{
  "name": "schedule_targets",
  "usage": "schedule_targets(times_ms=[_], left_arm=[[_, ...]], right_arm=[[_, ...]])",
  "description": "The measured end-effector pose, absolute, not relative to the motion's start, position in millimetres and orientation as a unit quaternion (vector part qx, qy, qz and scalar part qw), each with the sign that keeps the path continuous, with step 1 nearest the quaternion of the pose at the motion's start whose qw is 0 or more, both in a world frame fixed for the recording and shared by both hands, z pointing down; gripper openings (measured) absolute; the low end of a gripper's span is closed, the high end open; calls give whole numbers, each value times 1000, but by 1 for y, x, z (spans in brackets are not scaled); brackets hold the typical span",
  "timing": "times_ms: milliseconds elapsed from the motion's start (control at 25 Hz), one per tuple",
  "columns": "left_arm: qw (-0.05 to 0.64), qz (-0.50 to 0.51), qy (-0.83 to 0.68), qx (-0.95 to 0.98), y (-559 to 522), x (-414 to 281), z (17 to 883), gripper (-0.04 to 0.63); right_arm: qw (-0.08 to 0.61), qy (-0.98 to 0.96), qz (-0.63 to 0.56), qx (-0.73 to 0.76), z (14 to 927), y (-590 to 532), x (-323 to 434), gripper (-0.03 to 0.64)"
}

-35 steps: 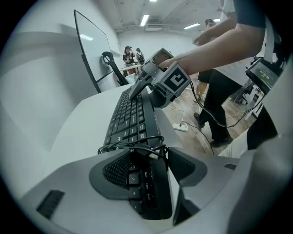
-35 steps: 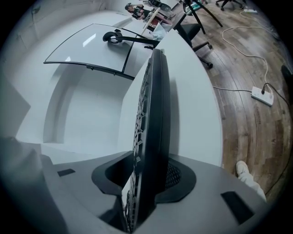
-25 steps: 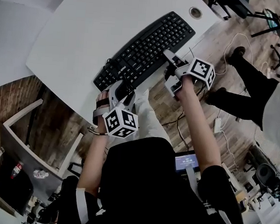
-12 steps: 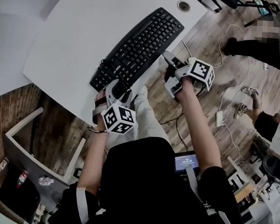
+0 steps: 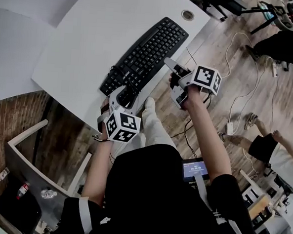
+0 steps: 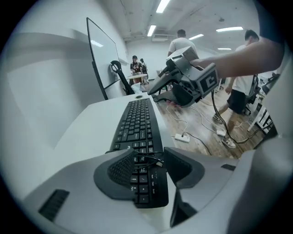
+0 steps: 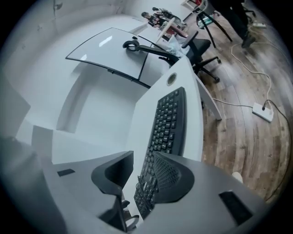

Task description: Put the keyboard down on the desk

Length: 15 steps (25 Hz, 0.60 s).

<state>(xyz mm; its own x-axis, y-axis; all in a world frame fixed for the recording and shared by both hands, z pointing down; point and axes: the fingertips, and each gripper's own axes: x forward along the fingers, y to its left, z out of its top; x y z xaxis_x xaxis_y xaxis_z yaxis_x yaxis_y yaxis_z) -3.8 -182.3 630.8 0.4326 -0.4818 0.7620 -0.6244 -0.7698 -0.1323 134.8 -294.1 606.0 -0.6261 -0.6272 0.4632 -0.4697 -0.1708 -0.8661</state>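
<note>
Keyboard (image 5: pixel 148 52): black, full-size, lying flat on the white bench (image 5: pixel 92 36). In the head view it runs from 7 o'clock to 1 o'clock, and its long side at 4 o'clock sits close to the bench's front edge. A round grommet (image 5: pixel 187 15) lies just beyond its 1 o'clock end.

Left tongs (image 6: pixel 153 167): at the keyboard's 7 o'clock end. The jaws stand partly apart and have just been closing. The keyboard's end and a loop of its cord (image 6: pixel 158 161) show in the gap, and the pads do not appear to press on either.

Right tongs (image 7: pixel 139 171): jaws apart, holding nothing. They sit off the keyboard's 4 o'clock side over the bench edge and the wooden floor (image 5: pixel 224 59). The keyboard shows beyond the gap, well apart from them.

Handling: the set-down looks done, and what remains is a clean release.
- Hold your left jaws apart rather than letting them narrow.
- Lift them straight away from the end so neither pad drags the casing.
- Keep both tips clear of the cord loop, since a snag would likely pull the keyboard towards the edge.
- Check that no corner overhangs.

Markings:
- White lettering near the keyboard's 7 o'clock end, too small to read.
- Key legends, also not legible.
- Marker cube (image 5: pixel 121 127) on your left tongs: black-and-white squares only, no words.
</note>
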Motion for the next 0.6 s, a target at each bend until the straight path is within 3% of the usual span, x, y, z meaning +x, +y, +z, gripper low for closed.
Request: schedule_targets(times_ms=[600], left_arm=[[103, 231, -423, 870, -193, -45, 459, 63]], right_arm=[[-16, 792, -450, -413, 452, -255, 58, 67]])
